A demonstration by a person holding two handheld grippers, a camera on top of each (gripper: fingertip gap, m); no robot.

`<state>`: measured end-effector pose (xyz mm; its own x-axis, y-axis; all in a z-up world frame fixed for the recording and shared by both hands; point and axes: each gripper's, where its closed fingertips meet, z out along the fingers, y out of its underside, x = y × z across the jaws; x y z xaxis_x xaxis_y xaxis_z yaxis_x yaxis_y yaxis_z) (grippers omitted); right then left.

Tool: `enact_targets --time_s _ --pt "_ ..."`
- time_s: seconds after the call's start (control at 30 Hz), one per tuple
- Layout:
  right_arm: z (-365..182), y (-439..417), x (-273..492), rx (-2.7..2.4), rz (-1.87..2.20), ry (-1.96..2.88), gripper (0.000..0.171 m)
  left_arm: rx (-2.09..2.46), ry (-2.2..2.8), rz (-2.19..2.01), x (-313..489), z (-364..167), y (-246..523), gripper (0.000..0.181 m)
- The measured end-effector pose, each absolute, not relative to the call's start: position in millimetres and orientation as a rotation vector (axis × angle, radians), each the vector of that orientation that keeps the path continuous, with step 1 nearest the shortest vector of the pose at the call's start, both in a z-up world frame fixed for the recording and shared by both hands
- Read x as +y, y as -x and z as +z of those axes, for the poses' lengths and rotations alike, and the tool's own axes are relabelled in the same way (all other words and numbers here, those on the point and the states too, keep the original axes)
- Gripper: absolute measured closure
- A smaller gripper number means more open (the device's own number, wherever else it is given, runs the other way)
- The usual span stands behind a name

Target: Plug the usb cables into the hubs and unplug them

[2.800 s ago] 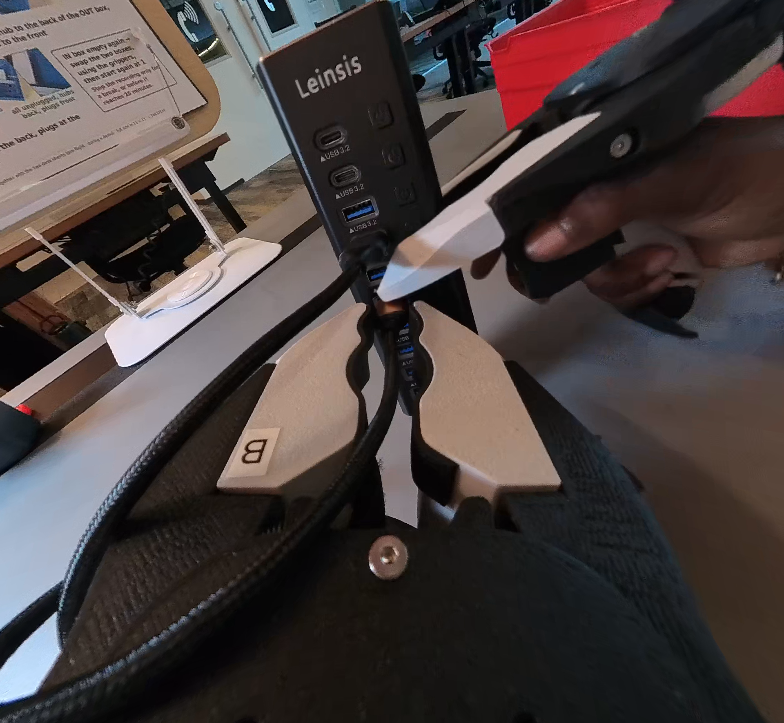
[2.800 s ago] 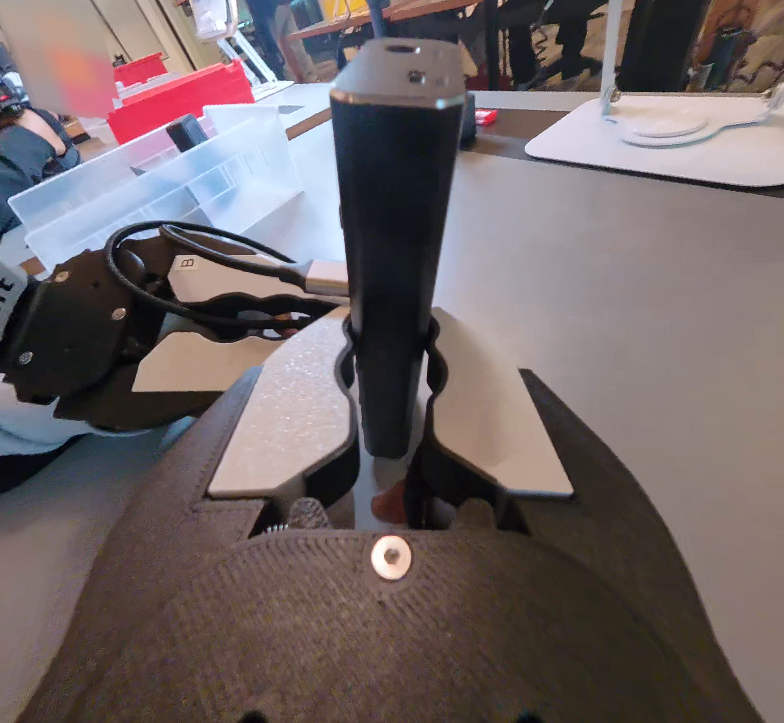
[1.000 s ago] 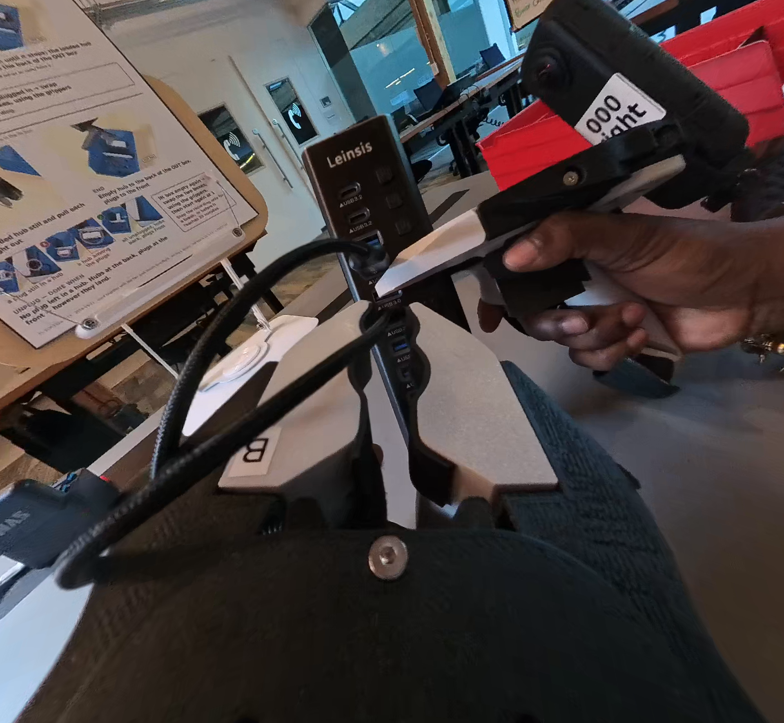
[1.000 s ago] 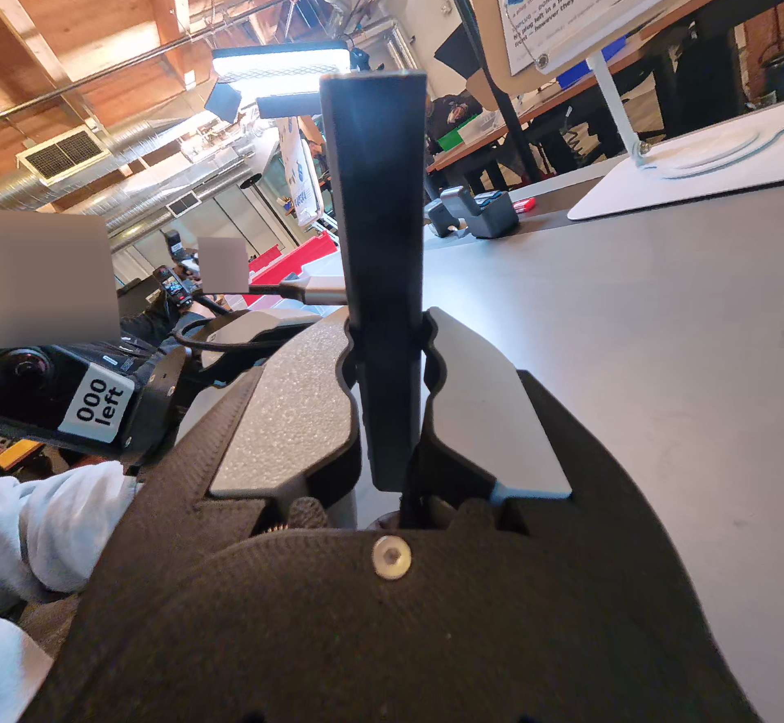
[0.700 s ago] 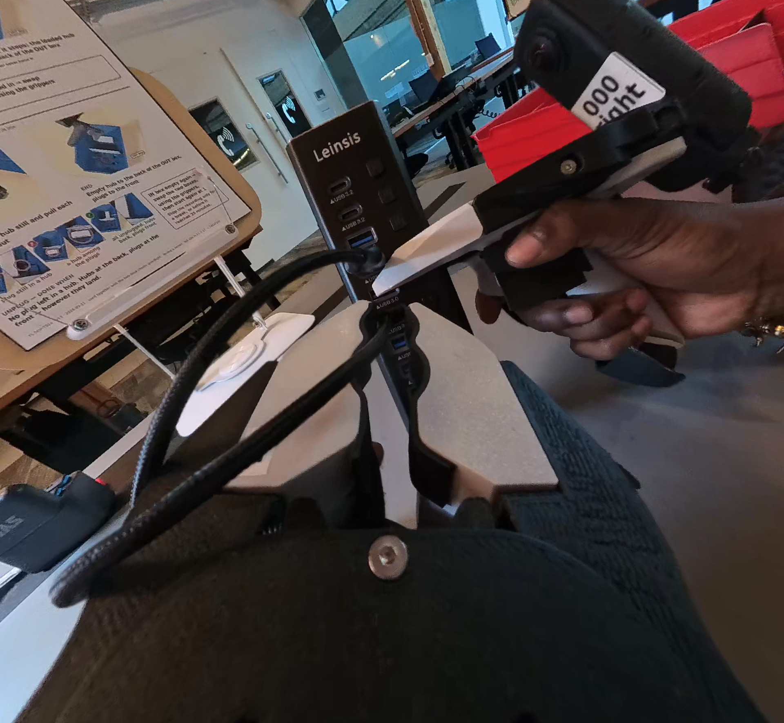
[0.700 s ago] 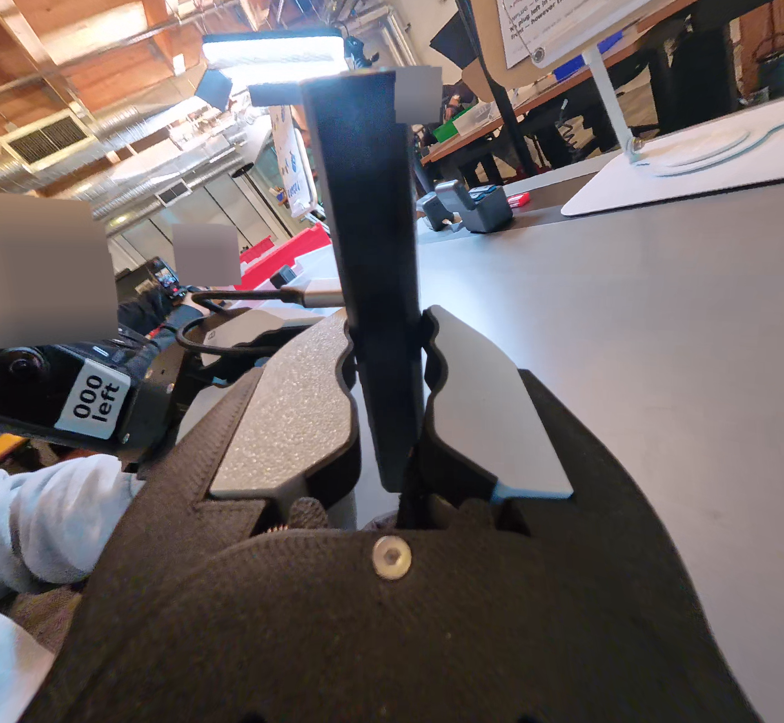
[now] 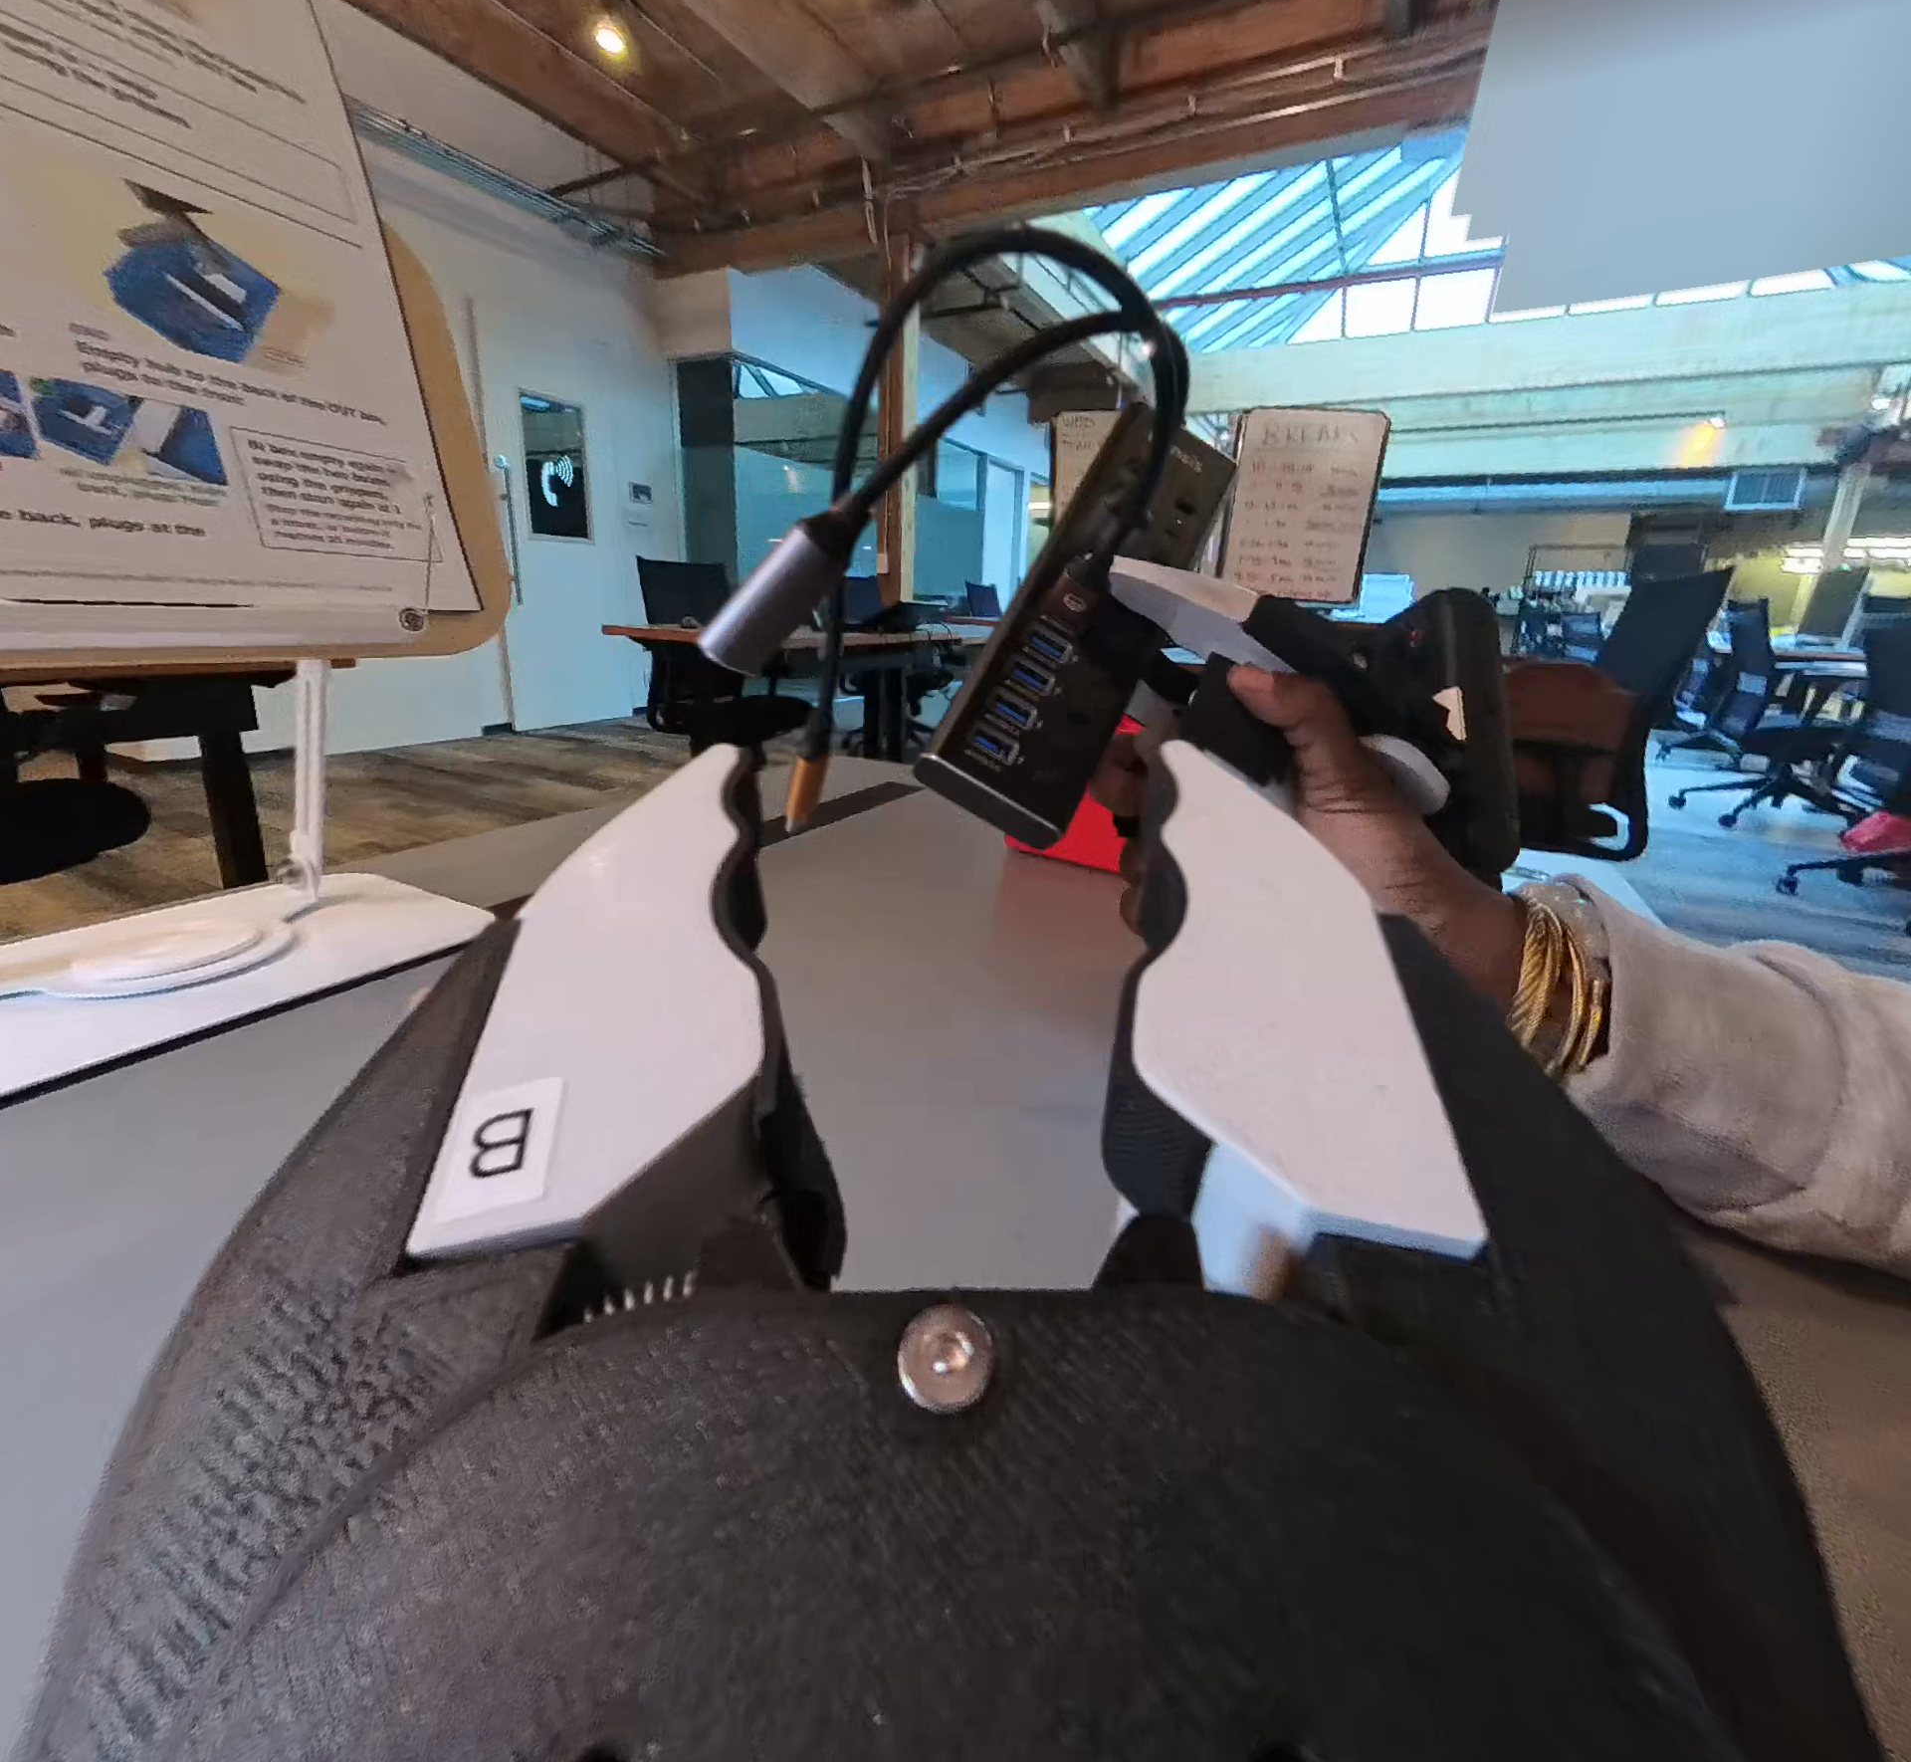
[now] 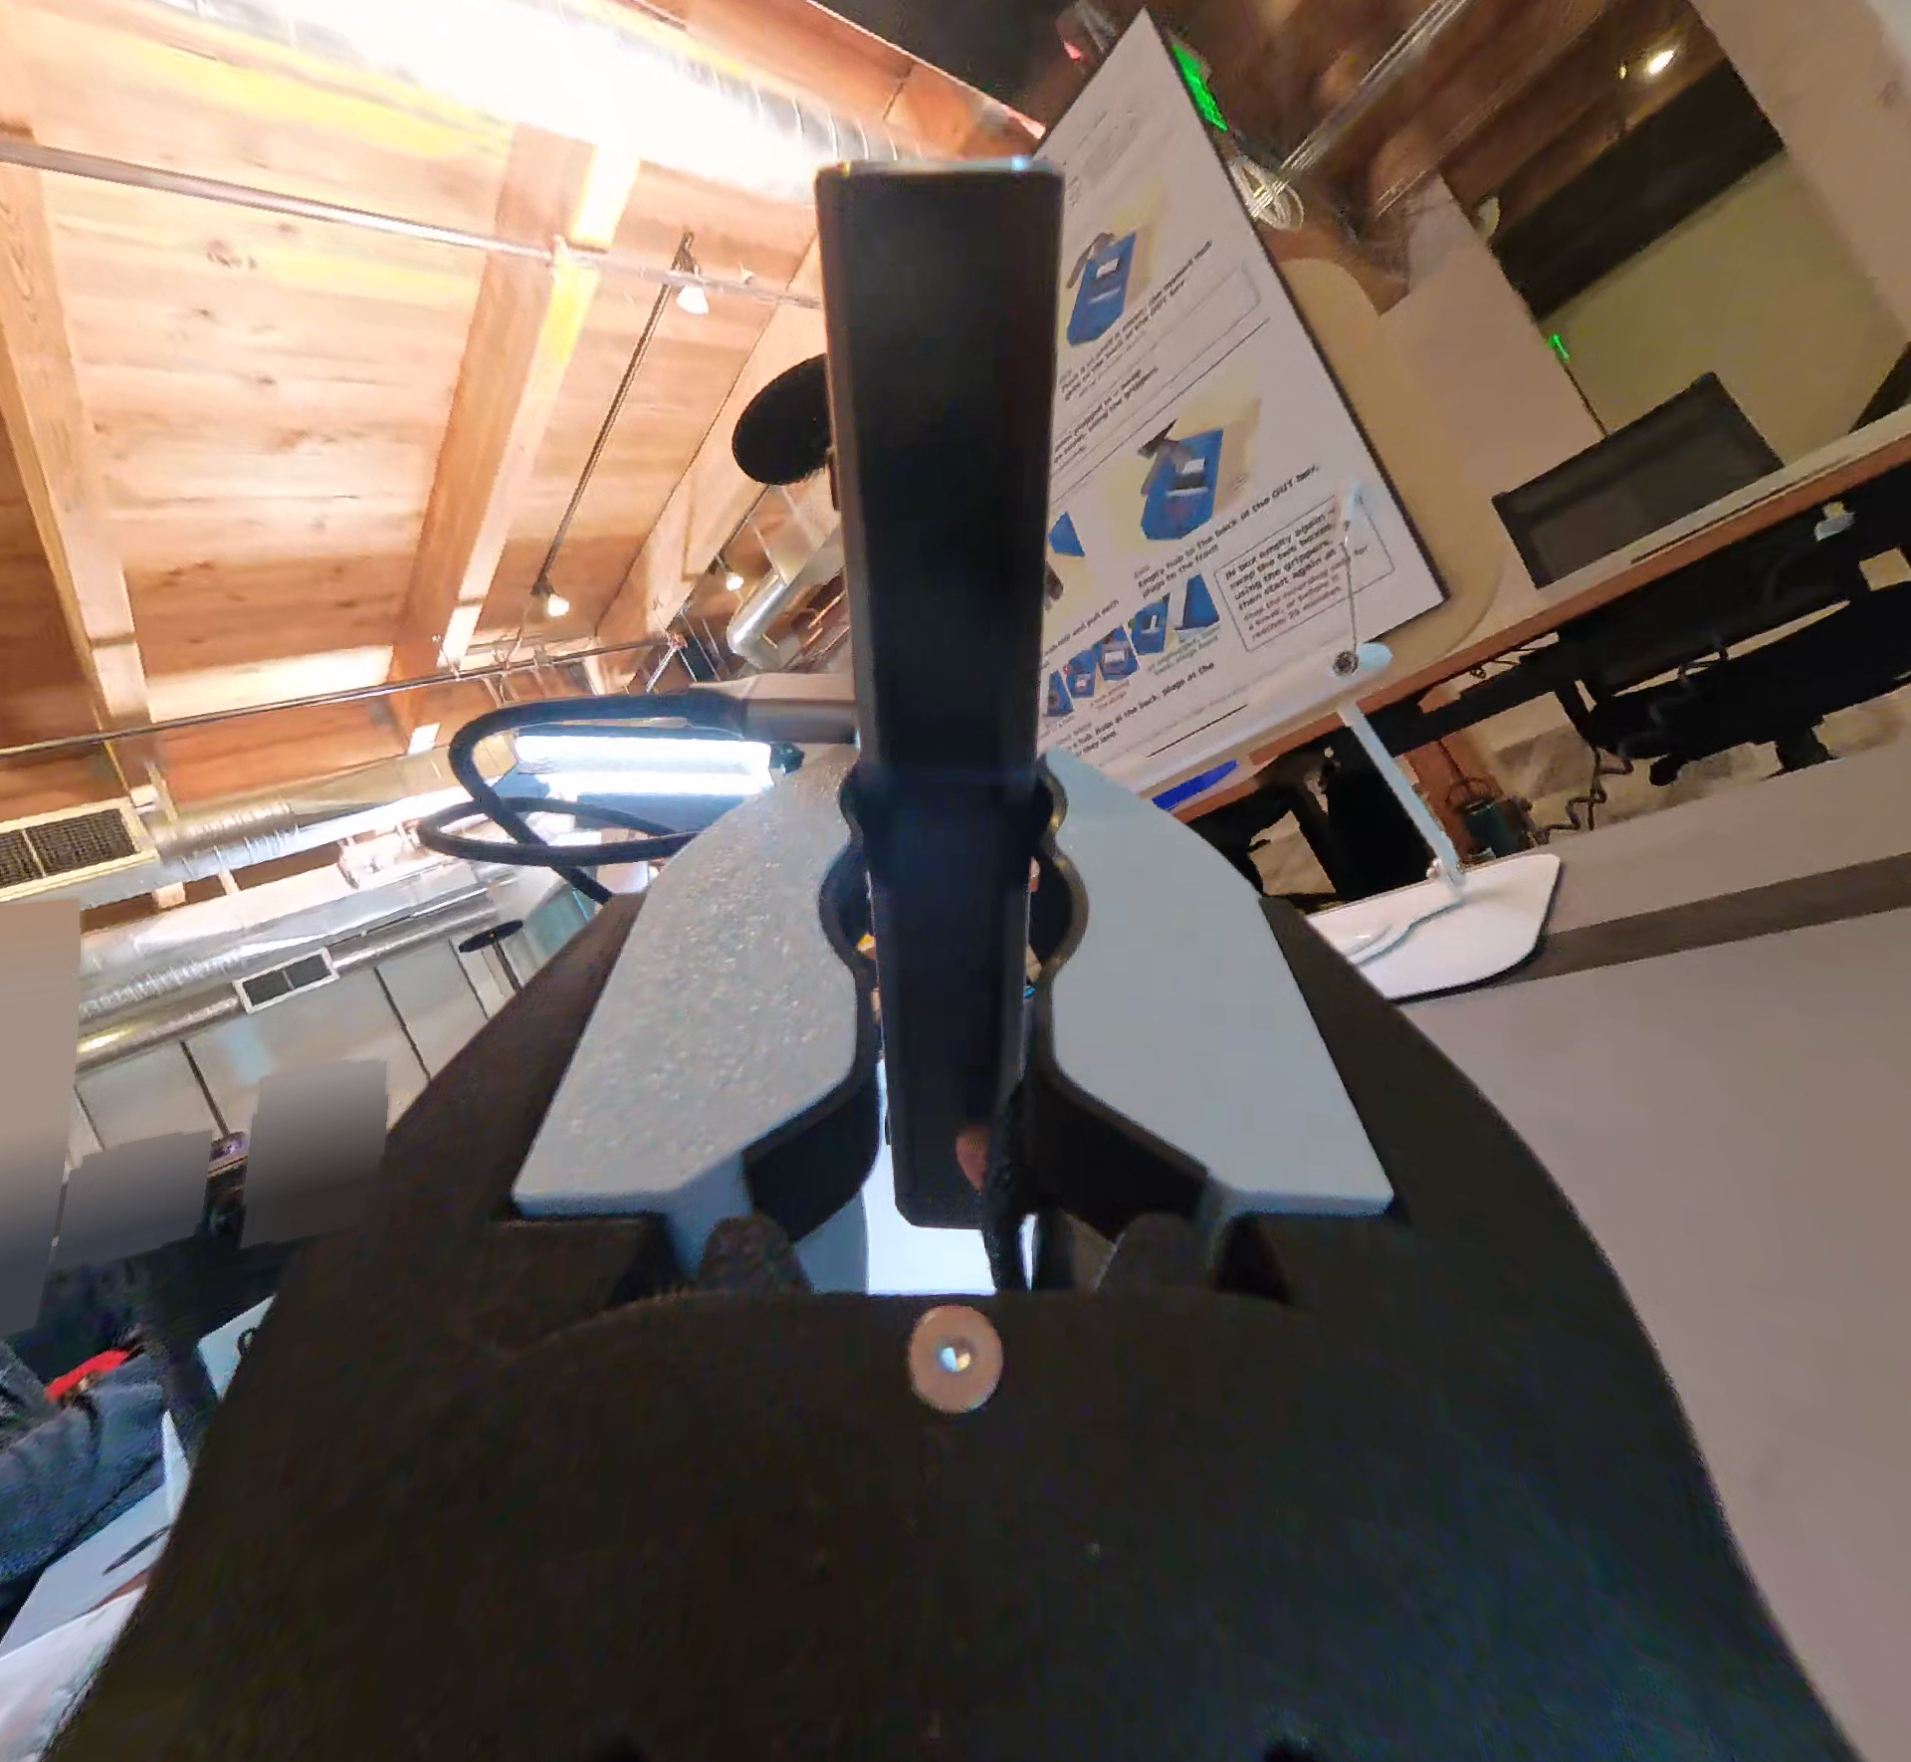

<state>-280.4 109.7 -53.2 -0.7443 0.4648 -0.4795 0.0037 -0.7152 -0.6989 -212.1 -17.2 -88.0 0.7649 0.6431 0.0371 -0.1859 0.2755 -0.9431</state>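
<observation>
My right gripper is shut on a black USB hub and holds it upright along its fingers. In the left wrist view the hub hangs tilted in the air above the grey table, with the right gripper on it. Black cables arc up from the hub. A grey plug end and an orange-tipped end hang free to its left. A grey plug meets the hub's left face. My left gripper is open and empty, short of the hub.
An instruction board on a white stand base stands at the left; it also shows in the right wrist view. A red bin sits behind the hub. A person's sleeve crosses at the right. My hands' fingertips stand some 15 cm from each other.
My left gripper has opened, let go of the cable and drawn back from the hub. My right gripper has lifted and tilted the hub, and the cable ends now dangle.
</observation>
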Motion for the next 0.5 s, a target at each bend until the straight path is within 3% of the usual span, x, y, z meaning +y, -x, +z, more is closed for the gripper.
enact_targets --time_s 0.07,0.23,0.33,0.43,0.5 --pt "-51.8 280.3 112.4 -1.014 2.503 0.961 0.143 -0.509 1.120 0.571 -26.7 -84.1 215.7 0.115" --pt "-28.2 279.0 129.3 -0.954 2.418 0.904 0.143 -0.604 0.962 0.538 -51.7 -74.0 225.4 0.096" --pt "20.7 279.9 155.9 -0.833 2.357 0.829 0.143 -0.589 0.943 0.481 -50.8 -74.8 223.4 0.113" --pt "87.4 287.5 195.2 -0.698 2.284 0.779 0.143 -0.586 0.951 0.472 -47.9 -76.4 222.8 0.114" --pt "128.7 298.0 226.4 -0.648 2.184 0.763 0.143 -0.586 0.959 0.500 -47.5 -76.7 223.8 0.104"
